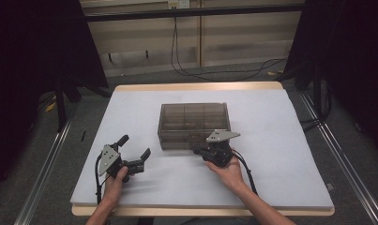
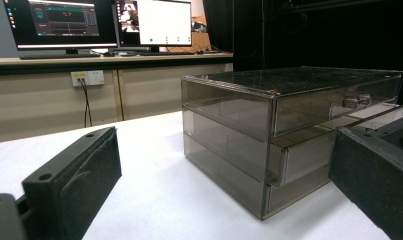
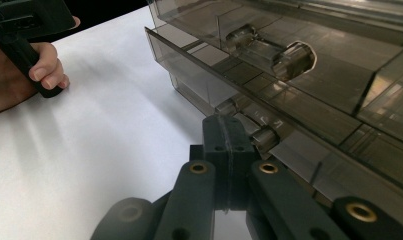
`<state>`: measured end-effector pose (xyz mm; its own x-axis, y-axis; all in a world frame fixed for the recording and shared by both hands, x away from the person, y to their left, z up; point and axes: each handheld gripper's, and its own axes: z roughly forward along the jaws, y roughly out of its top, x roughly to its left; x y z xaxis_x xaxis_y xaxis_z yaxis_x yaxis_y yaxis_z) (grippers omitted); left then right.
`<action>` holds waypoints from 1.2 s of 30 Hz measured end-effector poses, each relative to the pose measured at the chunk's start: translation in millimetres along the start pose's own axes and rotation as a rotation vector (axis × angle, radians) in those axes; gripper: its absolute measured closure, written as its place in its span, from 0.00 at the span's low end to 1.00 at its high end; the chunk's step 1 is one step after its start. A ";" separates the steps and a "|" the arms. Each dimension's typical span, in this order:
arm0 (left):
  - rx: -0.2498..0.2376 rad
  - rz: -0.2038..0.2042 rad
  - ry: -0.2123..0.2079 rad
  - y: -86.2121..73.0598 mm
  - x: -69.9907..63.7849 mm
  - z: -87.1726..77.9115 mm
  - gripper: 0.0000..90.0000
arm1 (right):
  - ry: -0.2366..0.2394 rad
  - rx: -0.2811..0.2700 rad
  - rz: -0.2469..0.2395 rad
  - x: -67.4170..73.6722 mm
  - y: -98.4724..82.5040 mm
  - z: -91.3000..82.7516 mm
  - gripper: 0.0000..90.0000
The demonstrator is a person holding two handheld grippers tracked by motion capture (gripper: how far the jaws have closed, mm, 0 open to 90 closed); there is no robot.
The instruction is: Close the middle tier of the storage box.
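A smoky see-through drawer box [image 1: 193, 123] stands mid-table on the white sheet. My right gripper [image 1: 199, 150] is at the box's front, low down, with its jaws shut together and nothing visible between them. In the right gripper view its tips [image 3: 228, 137] sit just left of a small clear drawer knob [image 3: 263, 135]; another knob [image 3: 291, 60] is higher up. The middle drawer [image 2: 296, 157] stands out a little from the box [image 2: 269, 125]. My left gripper [image 1: 136, 146] rests on the sheet to the left of the box, jaws wide open and empty [image 2: 224, 200].
The white sheet [image 1: 271, 154] covers a wooden table with bare room on all sides of the box. Cables [image 1: 215, 72] lie on the floor beyond the far edge. Dark curtains flank the table. Monitors [image 2: 99, 22] stand on a desk in the left gripper view.
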<state>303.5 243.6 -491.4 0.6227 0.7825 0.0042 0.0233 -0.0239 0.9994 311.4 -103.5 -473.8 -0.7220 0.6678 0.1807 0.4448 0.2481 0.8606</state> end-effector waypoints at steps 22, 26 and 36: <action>0.000 0.000 0.000 0.0 0.0 0.0 0.01 | -0.014 -0.004 0.002 -2.5 2.5 2.8 1.00; 0.000 0.000 0.000 0.0 0.0 0.0 0.01 | -0.016 -0.002 0.003 -2.4 2.6 3.8 1.00; 0.000 0.000 0.000 0.0 0.0 0.0 0.01 | -0.027 -0.005 0.008 -3.7 3.8 6.1 1.00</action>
<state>303.5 243.6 -491.4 0.6229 0.7823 0.0044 0.0232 -0.0242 0.9994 319.0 -100.7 -474.1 -0.7041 0.6883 0.1746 0.4475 0.2393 0.8617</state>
